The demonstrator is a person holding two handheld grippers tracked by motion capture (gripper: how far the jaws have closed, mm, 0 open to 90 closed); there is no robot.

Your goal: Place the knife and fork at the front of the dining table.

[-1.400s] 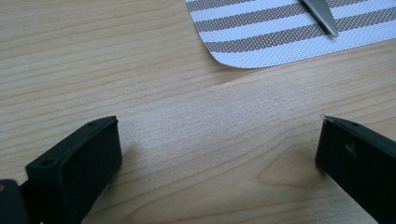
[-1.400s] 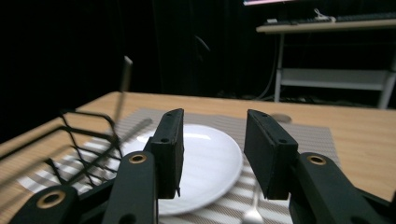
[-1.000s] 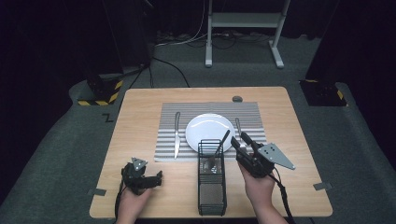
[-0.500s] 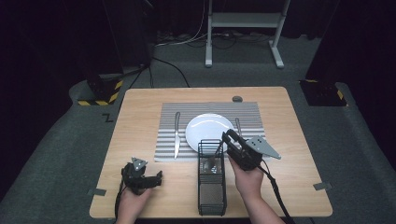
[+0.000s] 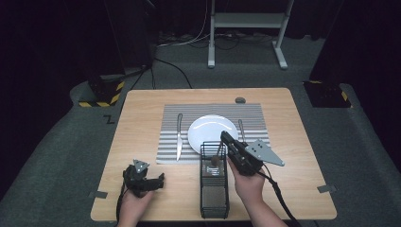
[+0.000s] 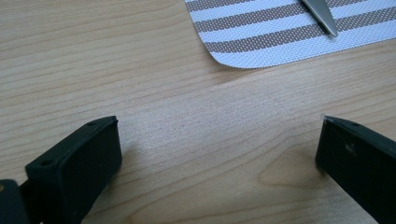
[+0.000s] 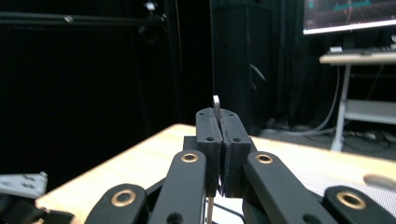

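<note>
Gripping a thin metal utensil handle (image 7: 216,103), right gripper (image 5: 226,140) fingers just clenched on it, above the black wire caddy (image 5: 214,189) beside the white plate (image 5: 213,132). Left gripper (image 5: 160,179) fingers released, low over the bare desk (image 6: 187,116) near the striped placemat (image 6: 280,37).
</note>
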